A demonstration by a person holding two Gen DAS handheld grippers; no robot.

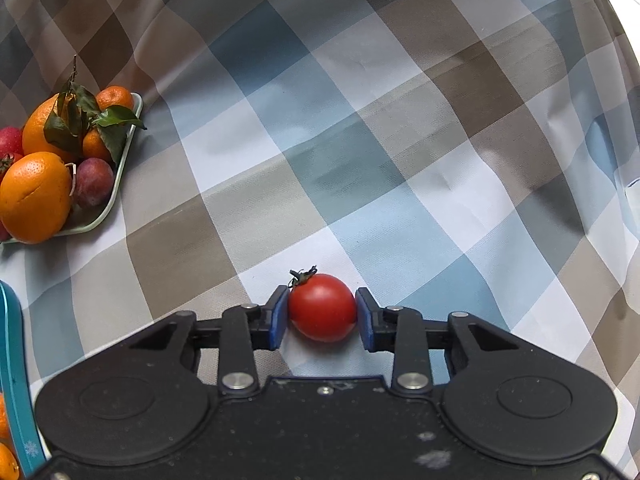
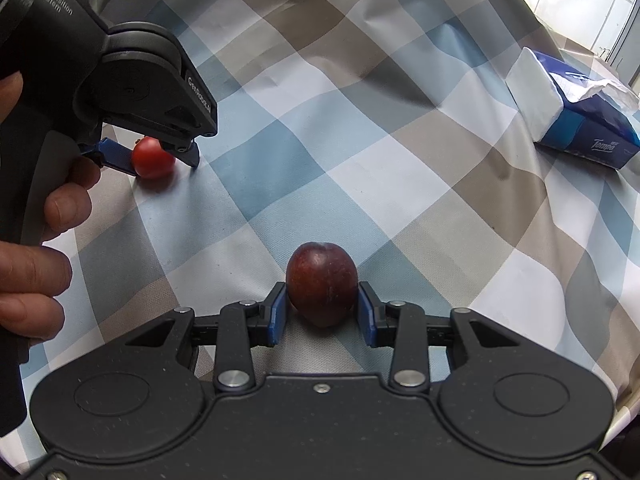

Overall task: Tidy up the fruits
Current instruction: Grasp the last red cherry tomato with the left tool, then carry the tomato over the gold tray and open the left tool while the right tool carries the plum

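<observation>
1. Left tongs point(image 1: 322, 312) are clamped on a small round red tomato with a green stem point(image 1: 322, 307), blue pads pressing both its sides; no earlier look, so only the grip itself can be called.
2. The tomato sits low on the blue, brown and white checked cloth point(image 1: 360, 120) covering the tabletop, its stem pointing away from the camera.
3. From the right wrist view, the same left tongs point(image 2: 154, 156) show at upper left, tilted down over the tomato point(image 2: 154, 159), with a person's hand point(image 2: 36, 240) wrapped around the black handle.
4. Right tongs point(image 2: 322, 308) grip a dark red, smooth-skinned plum point(image 2: 322, 290), pads tight on either flank; the plum sits on the cloth.
5. Far left in the left wrist view: a pale green tray point(image 1: 120, 184) piled with large oranges point(image 1: 34, 196), small leafy tangerines point(image 1: 114, 98), another plum and red fruit, well apart from the tomato.
6. Upper right in the right wrist view: a blue and white soft tissue pack point(image 2: 576, 112) lying on the cloth.
</observation>
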